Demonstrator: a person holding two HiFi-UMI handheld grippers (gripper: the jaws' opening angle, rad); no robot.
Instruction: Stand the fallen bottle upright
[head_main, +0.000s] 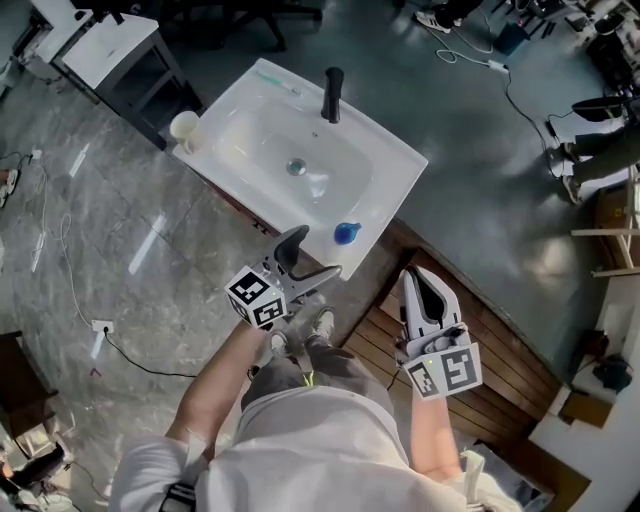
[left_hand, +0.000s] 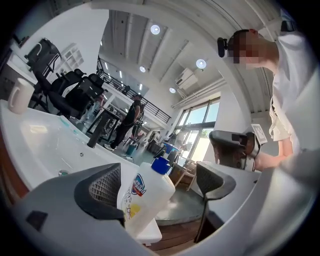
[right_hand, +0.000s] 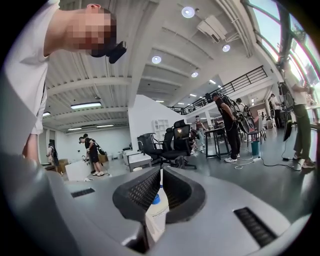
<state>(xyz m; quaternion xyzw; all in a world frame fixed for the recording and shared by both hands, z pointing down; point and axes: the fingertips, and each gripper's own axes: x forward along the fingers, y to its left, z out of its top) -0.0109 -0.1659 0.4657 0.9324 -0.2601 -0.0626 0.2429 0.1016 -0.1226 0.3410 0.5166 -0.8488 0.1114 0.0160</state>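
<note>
A white bottle with a blue cap stands upright on the front right corner of the white sink. My left gripper is just in front of it and open. In the left gripper view the bottle shows between the wide-apart jaws, close to the left one, and nothing is gripped. My right gripper hangs to the right of the sink over wooden slats, shut and empty. In the right gripper view the bottle shows only as a sliver through the thin slit between that gripper's jaws.
A black faucet rises at the sink's far rim and a pale cup stands on its left corner. A wooden slatted platform lies under the right gripper. Cables run across the grey floor; office chairs and people stand further off.
</note>
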